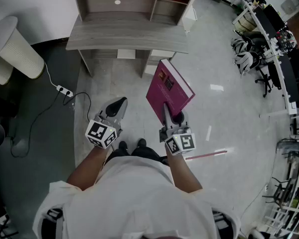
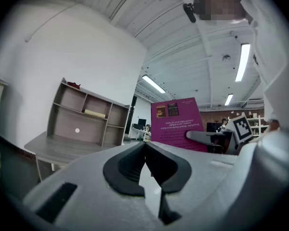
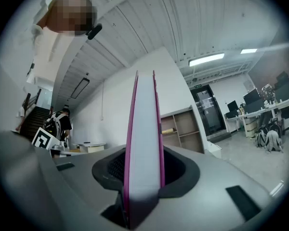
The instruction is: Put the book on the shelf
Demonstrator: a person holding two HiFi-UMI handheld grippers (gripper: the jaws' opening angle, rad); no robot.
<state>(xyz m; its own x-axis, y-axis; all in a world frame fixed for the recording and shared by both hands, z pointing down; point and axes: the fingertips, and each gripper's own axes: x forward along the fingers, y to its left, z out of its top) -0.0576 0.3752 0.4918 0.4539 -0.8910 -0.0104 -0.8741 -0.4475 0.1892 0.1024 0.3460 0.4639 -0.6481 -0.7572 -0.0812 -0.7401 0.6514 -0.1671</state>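
A magenta book (image 1: 169,90) stands upright on edge in my right gripper (image 1: 172,117), which is shut on its lower edge. In the right gripper view the book (image 3: 144,138) rises between the dark pads, white pages facing the camera. The grey wooden shelf unit (image 1: 132,4) sits on a desk (image 1: 127,34) ahead of me, and shows in the left gripper view as the shelf unit (image 2: 86,117) with a pale book lying on a board. My left gripper (image 1: 114,109) is shut with nothing in it, left of the book (image 2: 176,124).
A white ribbed bin (image 1: 20,49) stands at the left with a power strip (image 1: 65,90) and cable on the floor. Office desks and chairs (image 1: 269,44) line the right side. A red-white rod (image 1: 207,156) lies on the floor by my right side.
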